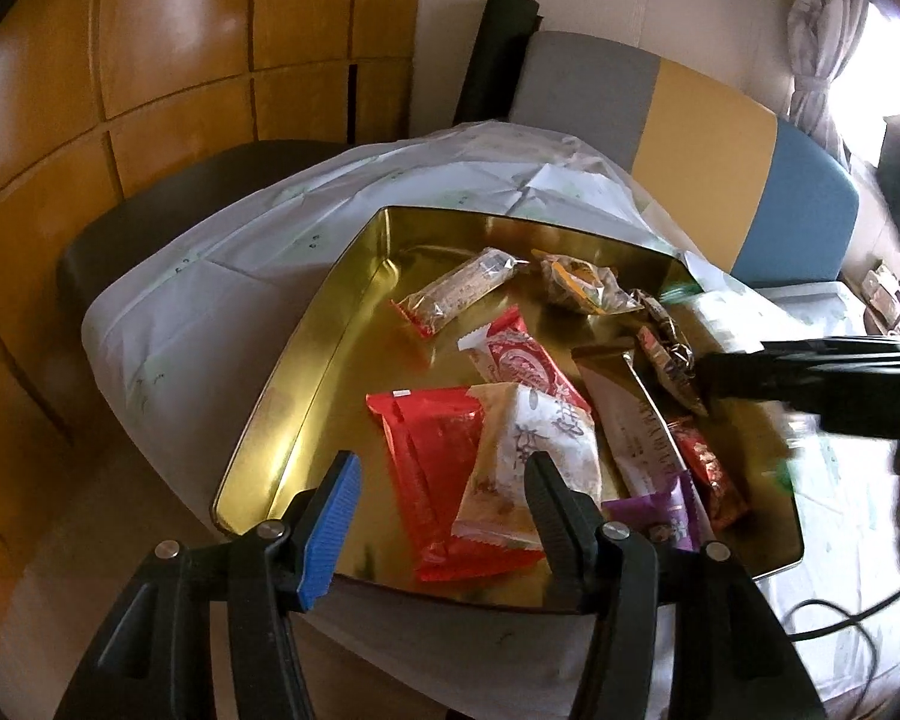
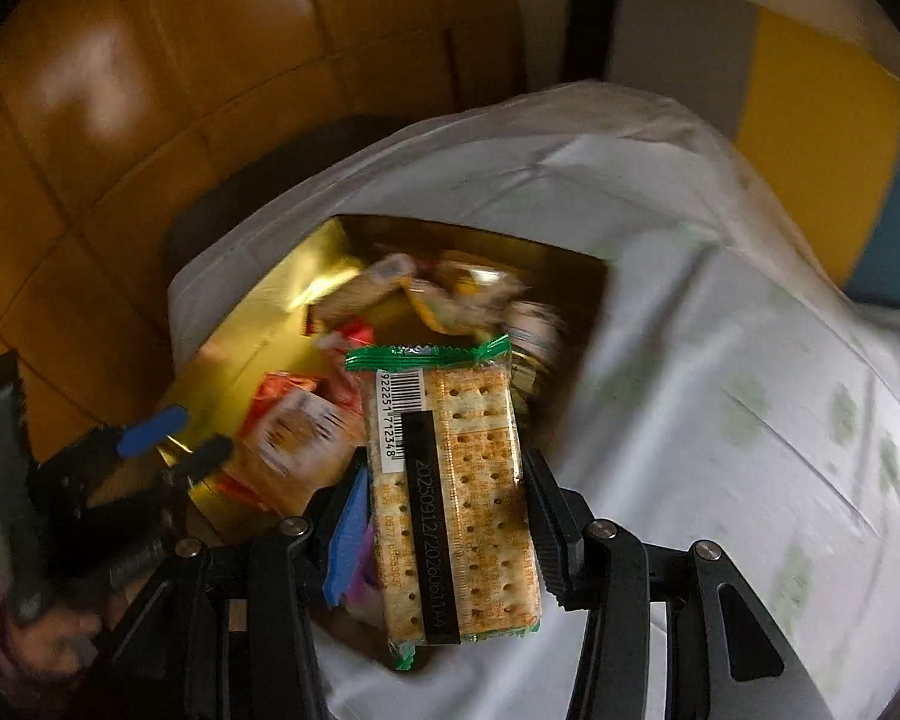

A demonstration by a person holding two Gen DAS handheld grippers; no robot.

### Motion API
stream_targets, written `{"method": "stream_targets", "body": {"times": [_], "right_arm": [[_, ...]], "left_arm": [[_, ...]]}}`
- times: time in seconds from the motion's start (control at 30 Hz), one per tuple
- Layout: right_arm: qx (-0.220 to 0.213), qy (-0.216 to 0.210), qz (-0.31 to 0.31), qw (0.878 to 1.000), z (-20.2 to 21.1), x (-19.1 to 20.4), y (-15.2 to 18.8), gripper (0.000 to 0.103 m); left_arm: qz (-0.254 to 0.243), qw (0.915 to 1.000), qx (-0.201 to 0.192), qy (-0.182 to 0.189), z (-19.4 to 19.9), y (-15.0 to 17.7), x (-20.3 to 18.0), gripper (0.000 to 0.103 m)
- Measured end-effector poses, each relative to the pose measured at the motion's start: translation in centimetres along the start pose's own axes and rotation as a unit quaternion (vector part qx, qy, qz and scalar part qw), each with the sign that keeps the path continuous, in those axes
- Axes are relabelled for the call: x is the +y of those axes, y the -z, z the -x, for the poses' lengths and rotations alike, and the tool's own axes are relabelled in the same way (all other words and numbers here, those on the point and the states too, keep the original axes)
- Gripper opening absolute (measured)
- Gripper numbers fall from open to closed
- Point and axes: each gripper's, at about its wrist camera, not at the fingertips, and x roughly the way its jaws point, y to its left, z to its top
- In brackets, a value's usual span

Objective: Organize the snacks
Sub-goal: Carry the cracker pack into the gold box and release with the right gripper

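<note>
We hold the cracker packet (image 2: 450,498) clamped in our right gripper (image 2: 450,525), long axis pointing toward the gold tin (image 1: 306,348) just ahead; our left gripper (image 1: 444,504) hangs empty, jaws apart, over the tin's near edge.

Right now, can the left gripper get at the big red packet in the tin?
Probably yes. The left gripper is empty, jaws apart, right above the red packet at the gold tin's near edge. Only a white packet overlaps its right side; the left side lies bare.
</note>
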Motion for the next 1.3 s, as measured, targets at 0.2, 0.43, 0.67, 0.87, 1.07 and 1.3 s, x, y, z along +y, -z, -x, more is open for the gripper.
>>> {"method": "stream_targets", "body": {"times": [0.2, 0.43, 0.67, 0.87, 1.07, 1.3], "right_arm": [[0.056, 0.006, 0.022, 0.998, -6.5, 2.4, -0.9, 0.050], [0.056, -0.002, 0.012, 0.998, -6.0, 1.5, 0.3, 0.065], [0.039, 0.033, 0.046, 0.998, -5.7, 2.6, 0.9, 0.043], [0.026, 0.047, 0.042, 0.998, -6.5, 2.4, 0.1, 0.044], [0.029, 0.041, 0.046, 0.998, -6.4, 2.5, 0.5, 0.044], [0.031, 0.038, 0.036, 0.998, -5.7, 2.8, 1.1, 0.051]], "left_arm": [[0.002, 1.0000, 0.007, 0.007, -0.4, 0.3, 0.1, 0.058], [0.002, 0.9999, 0.012, 0.009, -0.9, 0.2, -0.3, 0.058], [-0.007, 0.9999, 0.011, 0.008, -0.6, 0.1, -1.0, 0.058], [-0.010, 0.9999, 0.010, 0.003, -0.5, 0.0, -1.3, 0.058], [-0.012, 0.9999, 0.008, 0.002, -0.2, 0.0, -1.5, 0.058], [-0.014, 0.9999, 0.000, 0.002, 0.5, 0.0, -1.8, 0.058]]}}
